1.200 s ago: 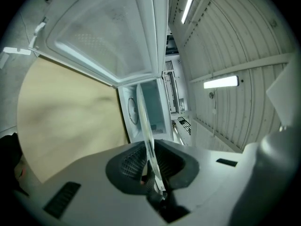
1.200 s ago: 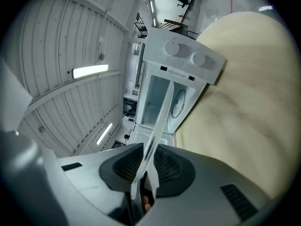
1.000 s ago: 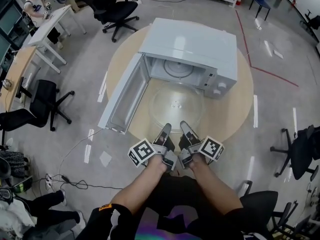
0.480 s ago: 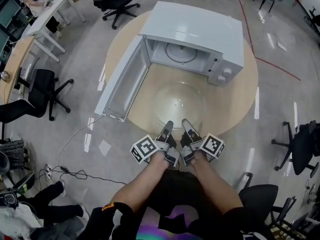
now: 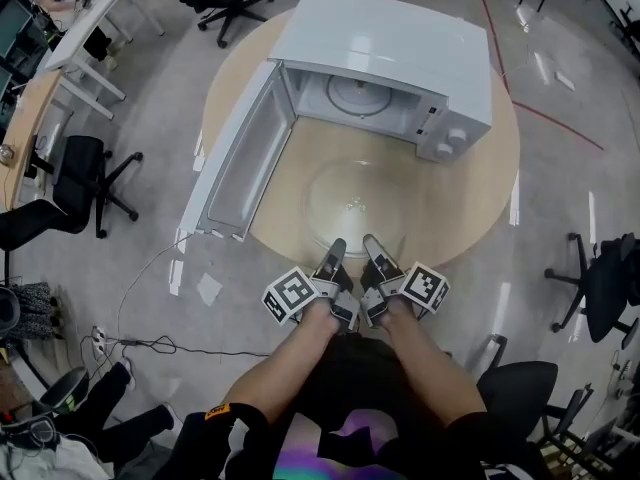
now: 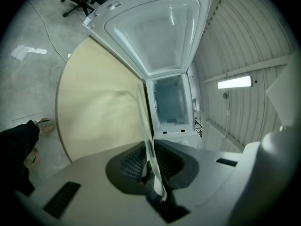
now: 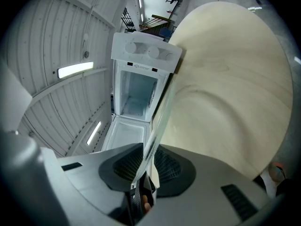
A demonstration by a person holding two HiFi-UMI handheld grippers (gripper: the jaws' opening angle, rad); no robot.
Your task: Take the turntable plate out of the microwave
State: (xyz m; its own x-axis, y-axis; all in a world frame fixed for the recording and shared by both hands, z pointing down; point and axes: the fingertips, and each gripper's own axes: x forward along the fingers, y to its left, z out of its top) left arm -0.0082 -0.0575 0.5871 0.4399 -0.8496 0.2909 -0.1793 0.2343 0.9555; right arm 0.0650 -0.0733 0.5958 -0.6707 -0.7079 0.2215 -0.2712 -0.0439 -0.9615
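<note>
- Plate (image 5: 355,196) (clear glass) is pinched at its rim by left claw (image 5: 336,248) and right claw (image 5: 370,244).
- It could slip and break if one claw lets go.

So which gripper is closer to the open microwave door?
Left. The left gripper holds the glass plate's near rim, on the door's side. The right gripper holds the same rim beside it, farther from the door.

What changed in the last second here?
The glass turntable plate has been drawn farther out from the microwave, toward the person, over the round table. Unchanged: left gripper and right gripper stay clamped on its near rim; the microwave door is open.
</note>
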